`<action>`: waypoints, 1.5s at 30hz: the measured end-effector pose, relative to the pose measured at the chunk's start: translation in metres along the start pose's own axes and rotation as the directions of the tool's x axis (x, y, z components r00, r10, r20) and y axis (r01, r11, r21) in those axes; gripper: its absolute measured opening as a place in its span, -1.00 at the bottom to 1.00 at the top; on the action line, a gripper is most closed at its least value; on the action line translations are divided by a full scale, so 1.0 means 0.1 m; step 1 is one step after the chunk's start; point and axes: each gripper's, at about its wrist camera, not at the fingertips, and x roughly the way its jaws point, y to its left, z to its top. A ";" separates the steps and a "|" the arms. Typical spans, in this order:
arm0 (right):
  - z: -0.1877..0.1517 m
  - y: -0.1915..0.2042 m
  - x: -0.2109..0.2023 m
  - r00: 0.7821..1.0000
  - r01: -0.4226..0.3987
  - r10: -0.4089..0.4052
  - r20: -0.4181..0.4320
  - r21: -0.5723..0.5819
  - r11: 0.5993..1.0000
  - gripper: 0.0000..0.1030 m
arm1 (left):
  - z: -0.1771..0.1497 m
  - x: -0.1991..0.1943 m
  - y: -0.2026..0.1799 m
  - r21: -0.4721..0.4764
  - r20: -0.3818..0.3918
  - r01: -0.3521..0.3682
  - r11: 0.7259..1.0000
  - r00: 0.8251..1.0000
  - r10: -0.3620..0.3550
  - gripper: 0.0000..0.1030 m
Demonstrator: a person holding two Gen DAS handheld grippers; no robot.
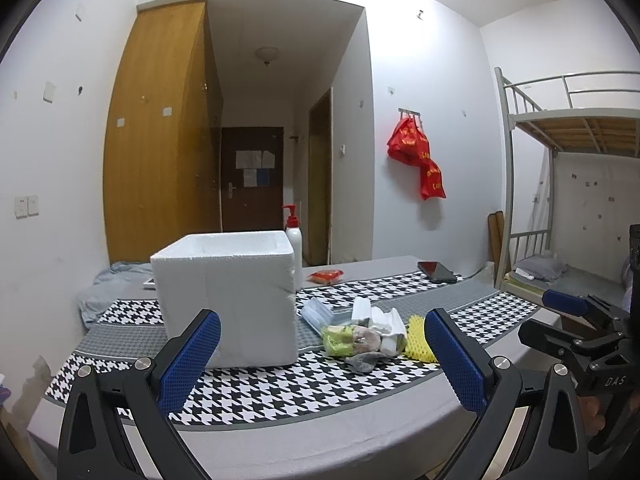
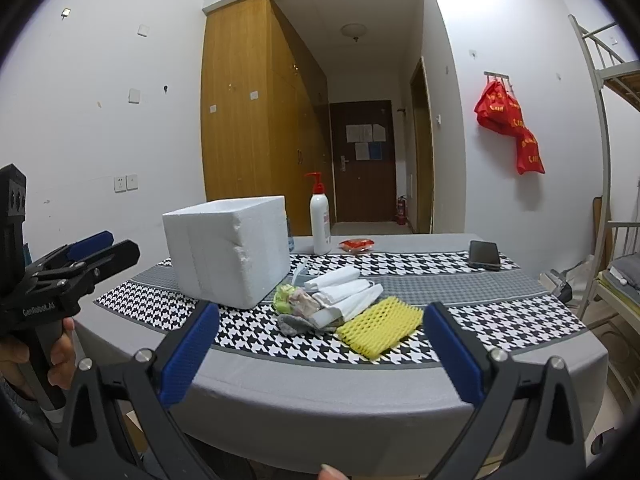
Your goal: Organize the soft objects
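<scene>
Hovering wide open, empty, short of the tabletop point(image 2: 400, 392): both claws, left point(image 1: 320, 364) and right point(image 2: 320, 354). Ahead, tangled pile point(image 2: 320, 304) beside box point(image 2: 228, 248). Risk: dragging neighbours along with mesh point(image 2: 380, 326), or nudging the light box.

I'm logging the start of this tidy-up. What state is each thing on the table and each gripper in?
Foam box: upright, top open.
Yellow foam net: lying flat, untouched.
White foam sheets: piled loosely.
Pump bottle: upright.
Phone: screen dark.
Left gripper: open, empty.
Right gripper: open, empty.

"GenRobot.AI" on left tongs point(image 2: 105, 245); "DAS" on right tongs point(image 1: 568, 306)
</scene>
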 end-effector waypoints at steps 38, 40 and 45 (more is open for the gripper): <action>0.01 0.01 0.04 1.000 0.001 -0.001 -0.006 0.003 1.000 0.99 | -0.03 0.06 0.04 -0.010 -0.013 -0.005 1.000 1.000 0.004 0.98; 0.01 0.01 0.05 1.000 0.002 -0.002 -0.008 0.003 1.000 0.99 | -0.01 0.08 0.04 -0.009 -0.015 -0.003 1.000 1.000 0.002 0.98; 0.02 -0.01 0.05 1.000 0.005 -0.005 -0.004 0.007 1.000 0.99 | 0.00 0.16 0.05 -0.007 -0.032 0.004 1.000 0.999 -0.004 0.98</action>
